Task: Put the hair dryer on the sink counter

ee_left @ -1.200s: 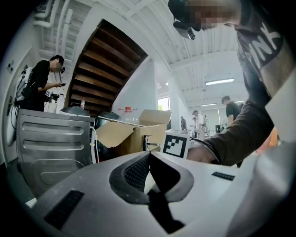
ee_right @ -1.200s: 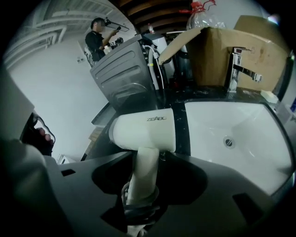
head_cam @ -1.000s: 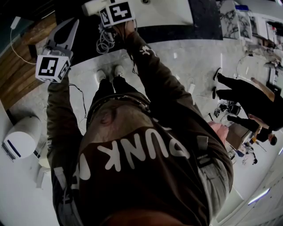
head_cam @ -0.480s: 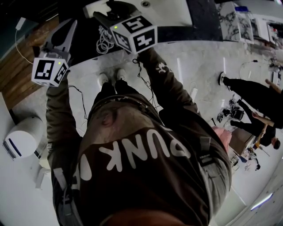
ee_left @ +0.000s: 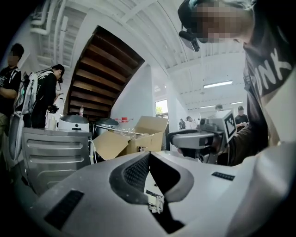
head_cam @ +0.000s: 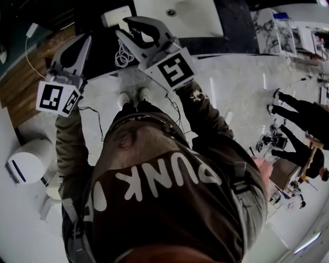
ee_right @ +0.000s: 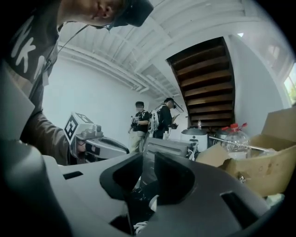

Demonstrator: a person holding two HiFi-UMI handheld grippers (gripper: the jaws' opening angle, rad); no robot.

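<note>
Rising, right hand-held gripper [head_cam: 123,26], jaws narrowing yet apart, empty; left hand-held gripper [head_cam: 82,40] clenched

Dark sink counter [head_cam: 236,20] runs across the top, with a white basin [head_cam: 195,15] set into it. Just left of the basin lies the white hair dryer [head_cam: 115,15], and a coiled white cord [head_cam: 122,51] sits near the front edge. Below, the pale floor [head_cam: 231,82] carries white shoes [head_cam: 125,97] and a round white appliance [head_cam: 25,162].

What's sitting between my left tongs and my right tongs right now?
A coiled white cable shows in the head view between the left tongs and the right tongs, whose jaws have just been closing with nothing between them.
</note>
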